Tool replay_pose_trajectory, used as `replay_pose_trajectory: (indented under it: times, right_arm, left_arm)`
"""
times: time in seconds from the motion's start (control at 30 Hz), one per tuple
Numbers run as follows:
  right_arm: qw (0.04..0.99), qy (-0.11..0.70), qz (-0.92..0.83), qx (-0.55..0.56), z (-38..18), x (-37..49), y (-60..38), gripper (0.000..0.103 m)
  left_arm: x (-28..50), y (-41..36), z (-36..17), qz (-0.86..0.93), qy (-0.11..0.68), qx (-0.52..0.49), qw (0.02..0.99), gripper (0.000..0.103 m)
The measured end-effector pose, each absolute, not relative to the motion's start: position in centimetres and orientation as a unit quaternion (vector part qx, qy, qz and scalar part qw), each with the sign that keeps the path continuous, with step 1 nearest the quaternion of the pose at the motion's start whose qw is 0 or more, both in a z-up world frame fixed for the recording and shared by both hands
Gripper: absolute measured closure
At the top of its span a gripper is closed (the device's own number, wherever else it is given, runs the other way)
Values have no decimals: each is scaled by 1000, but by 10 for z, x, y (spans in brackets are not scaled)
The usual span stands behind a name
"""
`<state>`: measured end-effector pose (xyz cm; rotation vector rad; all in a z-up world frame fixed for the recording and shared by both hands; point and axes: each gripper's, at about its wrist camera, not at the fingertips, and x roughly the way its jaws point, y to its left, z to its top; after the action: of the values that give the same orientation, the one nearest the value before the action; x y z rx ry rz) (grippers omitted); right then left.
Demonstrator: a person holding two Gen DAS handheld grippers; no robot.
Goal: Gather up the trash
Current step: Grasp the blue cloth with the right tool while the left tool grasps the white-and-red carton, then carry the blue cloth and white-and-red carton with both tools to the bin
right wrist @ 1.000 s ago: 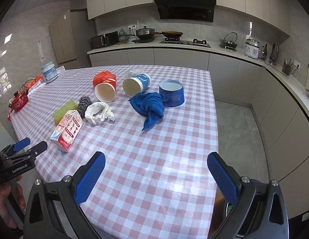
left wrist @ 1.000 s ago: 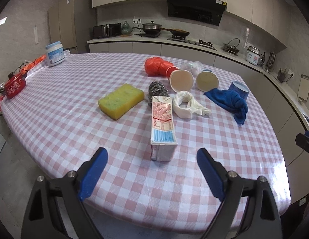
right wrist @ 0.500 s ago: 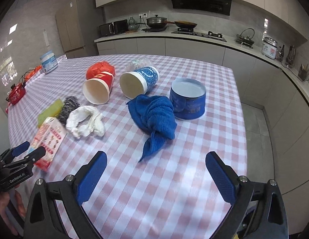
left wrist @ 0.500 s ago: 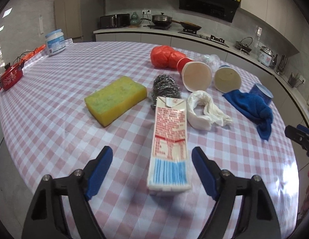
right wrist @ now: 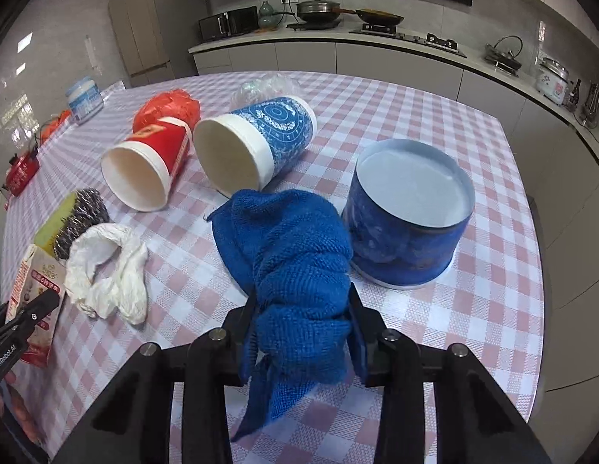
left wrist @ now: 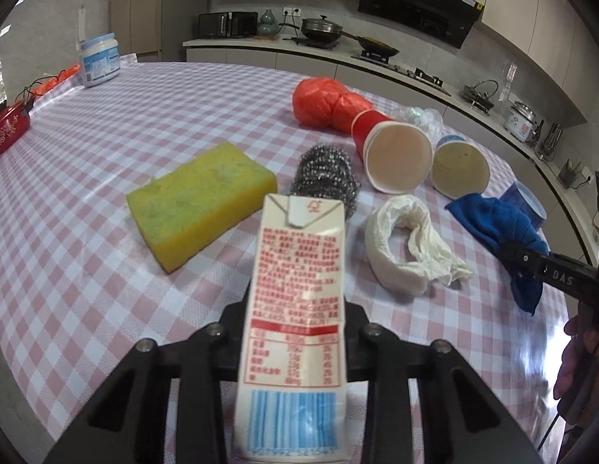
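The left gripper (left wrist: pixel 295 332), marked "GenRobot.AI", has just closed, fingers pinching a white red-printed barcoded milk carton (left wrist: pixel 295 309); the right gripper (right wrist: pixel 303 328), just closed, pinches a blue knitted cloth (right wrist: pixel 295 263).

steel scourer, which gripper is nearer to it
Left. The left gripper is clamped on the carton, whose far end lies right beside the scourer. The right gripper grips the blue cloth, across the tissue from it.

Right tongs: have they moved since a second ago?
Yes. The right tongs went forward and down toward the blue tub, which looms larger now. Their jaws have just been closing and now pinch the blue cloth.
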<state>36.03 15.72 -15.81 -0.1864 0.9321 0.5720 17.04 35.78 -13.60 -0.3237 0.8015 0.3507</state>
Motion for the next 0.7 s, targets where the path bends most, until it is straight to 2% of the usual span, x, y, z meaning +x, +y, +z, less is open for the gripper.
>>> replay_pose_trajectory:
  times: [0.13,0.7]
  right_arm:
    - [854,434,277,-78,-150,349,154,70]
    - [894,389,219,-43,-90,241,98,70]
  left_arm:
    - [166,358,-126,168,378,-152,898,70]
    - [119,334,-88,96,361,-111,921,70]
